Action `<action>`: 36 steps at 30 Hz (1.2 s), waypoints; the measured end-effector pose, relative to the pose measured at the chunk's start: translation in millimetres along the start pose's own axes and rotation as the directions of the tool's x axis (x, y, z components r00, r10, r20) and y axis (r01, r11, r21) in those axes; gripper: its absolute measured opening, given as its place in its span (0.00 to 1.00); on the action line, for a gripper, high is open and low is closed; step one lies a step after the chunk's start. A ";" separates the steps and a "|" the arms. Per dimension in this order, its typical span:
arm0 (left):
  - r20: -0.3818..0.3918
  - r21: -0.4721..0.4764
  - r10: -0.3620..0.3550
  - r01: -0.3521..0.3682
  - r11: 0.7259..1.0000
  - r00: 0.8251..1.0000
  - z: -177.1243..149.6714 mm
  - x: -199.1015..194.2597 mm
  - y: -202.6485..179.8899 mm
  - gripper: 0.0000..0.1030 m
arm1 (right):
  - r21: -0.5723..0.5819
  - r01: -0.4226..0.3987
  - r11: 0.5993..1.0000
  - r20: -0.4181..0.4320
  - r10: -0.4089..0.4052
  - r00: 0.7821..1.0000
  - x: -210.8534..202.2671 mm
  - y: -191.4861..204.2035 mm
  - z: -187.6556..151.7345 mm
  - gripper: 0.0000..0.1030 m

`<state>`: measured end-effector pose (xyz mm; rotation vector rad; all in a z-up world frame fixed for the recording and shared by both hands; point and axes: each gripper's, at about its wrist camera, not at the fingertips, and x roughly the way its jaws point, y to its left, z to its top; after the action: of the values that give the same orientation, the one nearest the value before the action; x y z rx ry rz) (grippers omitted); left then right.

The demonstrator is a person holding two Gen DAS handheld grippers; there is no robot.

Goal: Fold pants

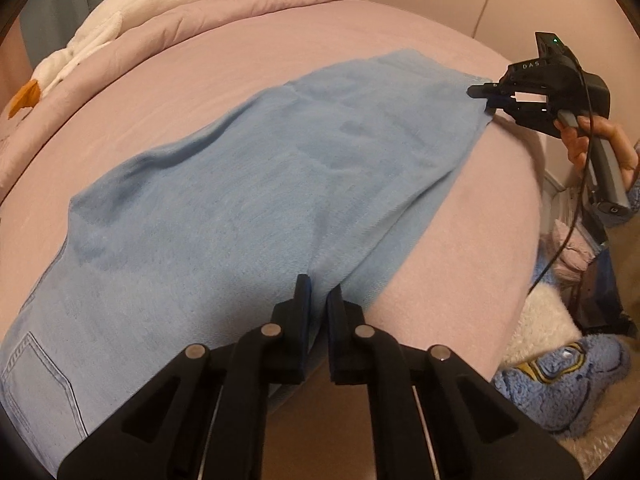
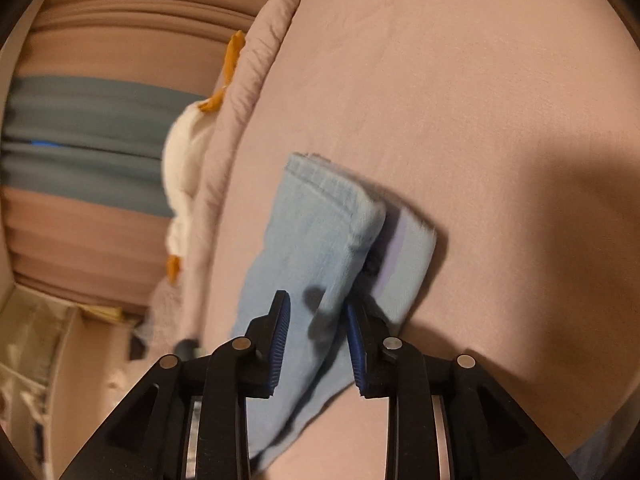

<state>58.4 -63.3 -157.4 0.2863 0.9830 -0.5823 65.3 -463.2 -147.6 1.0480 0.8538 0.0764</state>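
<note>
Light blue denim pants (image 1: 248, 184) lie lengthwise on the pink bed (image 1: 168, 80), waist and back pocket at the lower left, leg hems at the far right. My left gripper (image 1: 318, 300) is nearly closed, pinching the near edge of the pants at the bed's front edge. My right gripper (image 1: 486, 98) sits at the far hem corner. In the right wrist view the right gripper (image 2: 318, 316) is open, with the folded hem end of the pants (image 2: 320, 240) lying between its fingers (image 2: 280, 332).
A folded pink duvet (image 1: 192, 16) and a white plush goose (image 1: 112, 20) lie along the bed's far side. On the floor to the right are a blue plush toy (image 1: 560, 380) and a white fluffy item (image 1: 540, 320). A cable hangs from the right gripper.
</note>
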 end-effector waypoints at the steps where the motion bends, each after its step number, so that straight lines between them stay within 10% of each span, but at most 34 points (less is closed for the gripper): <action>1: 0.004 0.001 -0.004 0.004 1.000 1.000 -0.1 -2.2 0.9 0.05 | -0.030 0.039 0.999 -0.010 -0.039 0.999 1.9 6.4 2.1 0.18; 8: -0.016 0.047 0.033 -0.032 0.998 0.999 -2.2 1.8 -8.1 0.09 | -0.195 0.172 0.966 -0.015 -0.178 0.984 -6.5 10.6 8.2 0.09; 13: 0.032 -0.045 -0.050 0.051 0.998 0.998 -12.3 -26.2 0.9 0.13 | -0.099 0.132 0.986 -0.003 -0.132 0.991 -13.1 -7.6 16.7 0.12; 18: 0.128 -0.183 -0.063 0.087 0.979 0.990 -24.1 -53.1 31.2 0.20 | -0.150 0.092 0.984 -0.013 -0.095 0.995 -37.5 3.0 -1.3 0.55; 23: 0.148 -0.397 0.046 0.017 0.918 0.988 -40.5 -54.1 78.7 0.20 | -0.172 0.001 0.985 -0.234 -0.042 0.971 4.0 15.2 -46.6 0.55; 28: 0.051 -0.517 0.120 -0.076 0.852 0.991 -77.7 -51.3 106.0 0.19 | -0.200 -0.050 0.978 -0.245 0.000 0.970 41.0 33.7 -58.9 0.55; 32: 0.054 -0.556 0.090 -0.045 0.830 0.994 -110.8 -61.0 109.5 0.13 | -0.230 -0.012 0.973 -0.217 -0.039 0.975 50.2 34.4 -55.1 0.11; 36: 0.090 -0.600 0.056 0.009 0.800 0.994 -125.1 -67.6 120.3 0.12 | -0.277 -0.021 0.961 -0.251 -0.052 0.967 28.4 32.5 -49.1 0.06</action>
<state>12.9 116.9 -170.7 -0.3014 1.0115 -0.2319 63.5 -397.8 -149.3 0.7751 1.0519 0.3161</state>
